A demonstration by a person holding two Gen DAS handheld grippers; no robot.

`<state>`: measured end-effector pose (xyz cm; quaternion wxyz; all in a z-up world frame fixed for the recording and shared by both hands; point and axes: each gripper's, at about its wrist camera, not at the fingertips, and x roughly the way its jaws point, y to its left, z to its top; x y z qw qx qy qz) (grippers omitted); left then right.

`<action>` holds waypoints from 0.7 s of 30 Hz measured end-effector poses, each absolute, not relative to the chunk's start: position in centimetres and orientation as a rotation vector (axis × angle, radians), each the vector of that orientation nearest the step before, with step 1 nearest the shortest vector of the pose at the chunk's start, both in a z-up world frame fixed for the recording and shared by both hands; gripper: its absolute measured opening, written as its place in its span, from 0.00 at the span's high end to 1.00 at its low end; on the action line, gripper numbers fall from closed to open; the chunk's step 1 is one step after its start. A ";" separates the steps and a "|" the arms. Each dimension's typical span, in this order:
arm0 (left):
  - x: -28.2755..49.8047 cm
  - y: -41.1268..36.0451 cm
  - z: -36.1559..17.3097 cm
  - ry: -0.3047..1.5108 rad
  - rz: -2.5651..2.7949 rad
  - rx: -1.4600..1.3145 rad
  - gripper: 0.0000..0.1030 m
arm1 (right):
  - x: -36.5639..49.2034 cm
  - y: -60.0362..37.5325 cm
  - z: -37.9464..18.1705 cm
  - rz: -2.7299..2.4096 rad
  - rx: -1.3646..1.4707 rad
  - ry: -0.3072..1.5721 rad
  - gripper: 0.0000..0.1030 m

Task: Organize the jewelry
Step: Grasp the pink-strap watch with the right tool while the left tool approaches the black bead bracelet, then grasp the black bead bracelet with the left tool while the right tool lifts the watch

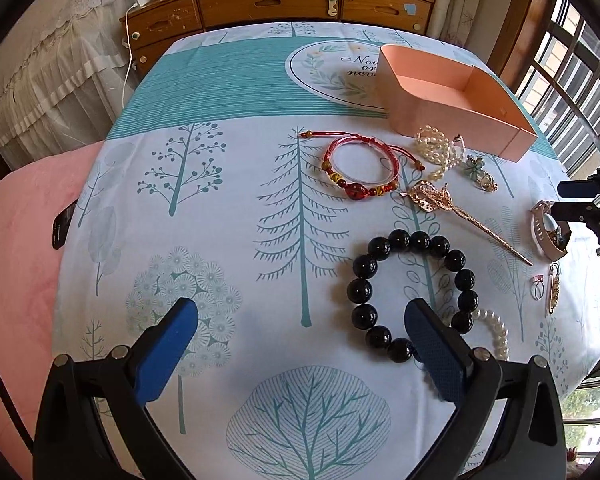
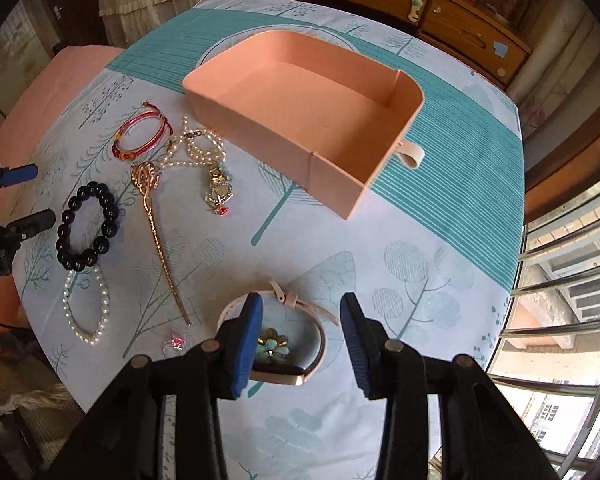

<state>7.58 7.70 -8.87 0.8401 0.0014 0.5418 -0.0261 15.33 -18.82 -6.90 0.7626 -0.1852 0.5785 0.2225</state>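
Jewelry lay loose on your tree-print tablecloth (image 1: 220, 208), beside an open pink box (image 2: 300, 120) holding nothing.

- Black bead bracelet (image 1: 414, 294): flat on the cloth; your left gripper (image 1: 300, 316) hung over it, jaws spread, its right finger inside the ring.
- Pearl bracelet (image 2: 86, 306): just beside the black one.
- Red bracelet (image 1: 360, 168), gold hairpin (image 1: 460, 212): near the box.
- Watch (image 2: 300, 344): your right gripper (image 2: 298, 320) had its left finger inside the band loop, jaws apart, not pinching it.
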 end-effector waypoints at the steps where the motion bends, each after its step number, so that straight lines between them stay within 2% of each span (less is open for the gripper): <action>1: 7.8 7.7 -8.9 1.151 -0.060 0.000 0.01 | 15.3 -18.6 -7.2 0.495 -0.427 1.258 0.61; 7: 9.5 6.9 -9.4 1.191 -0.090 0.016 0.01 | 15.4 -17.7 -8.9 0.520 -0.510 1.286 0.61; 9: 10.2 6.4 -9.6 1.210 -0.103 0.043 0.07 | 15.5 -17.8 -8.9 0.523 -0.498 1.300 0.62; 10: 10.5 6.2 -9.7 1.219 -0.108 0.056 0.08 | 15.6 -17.9 -8.9 0.522 -0.489 1.305 0.65; 12: 11.1 5.8 -9.8 1.238 -0.109 0.074 0.09 | 15.8 -18.2 -8.9 0.516 -0.461 1.325 0.78; 15: 12.0 5.5 -10.1 1.273 -0.119 0.090 0.19 | 15.6 -18.4 -9.0 0.496 -0.420 1.343 0.87; 17: 12.5 5.2 -10.7 1.313 -0.126 0.096 0.31 | 15.4 -18.5 -8.9 0.480 -0.409 1.336 0.88; 21: 13.0 5.3 -11.1 1.349 -0.139 0.080 0.36 | 14.9 -18.9 -8.4 0.479 -0.356 1.322 0.92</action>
